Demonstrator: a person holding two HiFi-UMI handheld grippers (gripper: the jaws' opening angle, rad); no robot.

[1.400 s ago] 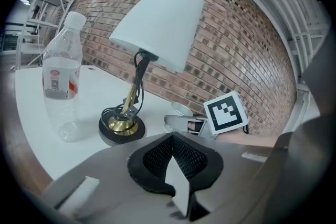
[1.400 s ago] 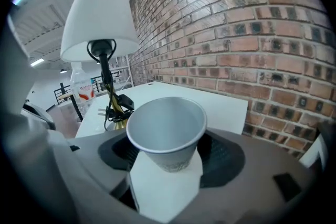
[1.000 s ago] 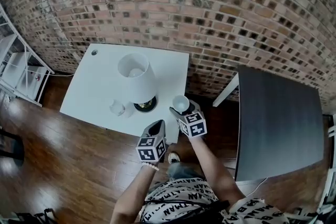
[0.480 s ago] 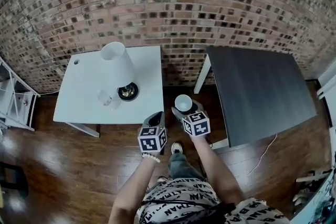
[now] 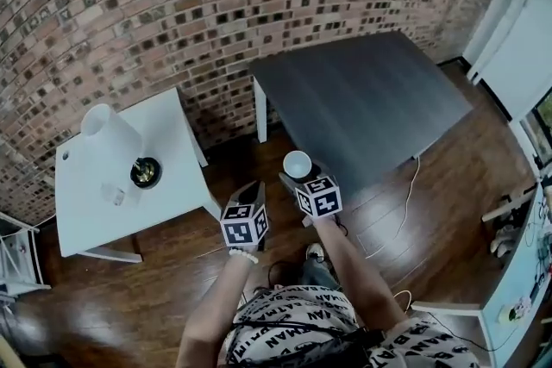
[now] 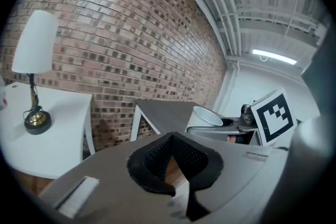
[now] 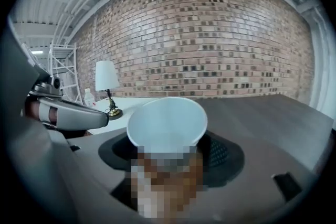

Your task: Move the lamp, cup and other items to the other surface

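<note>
My left tongs (image 5: 253, 192) are together on nothing. My right tongs (image 5: 306, 181) clamp the round white cup (image 5: 297, 163) over the wooden floor (image 5: 172, 289), just short of the dark grey table's (image 5: 371, 99) near edge. The white-shaded lamp (image 5: 108, 134) stands mid white table (image 5: 86, 220).

The lamp (image 5: 116, 142) stands on the worktop (image 5: 86, 224) at frame left. The cup (image 5: 297, 164), between the right tongs (image 5: 299, 177), is at centre, just before the other worktop (image 5: 362, 95), upper right.
</note>
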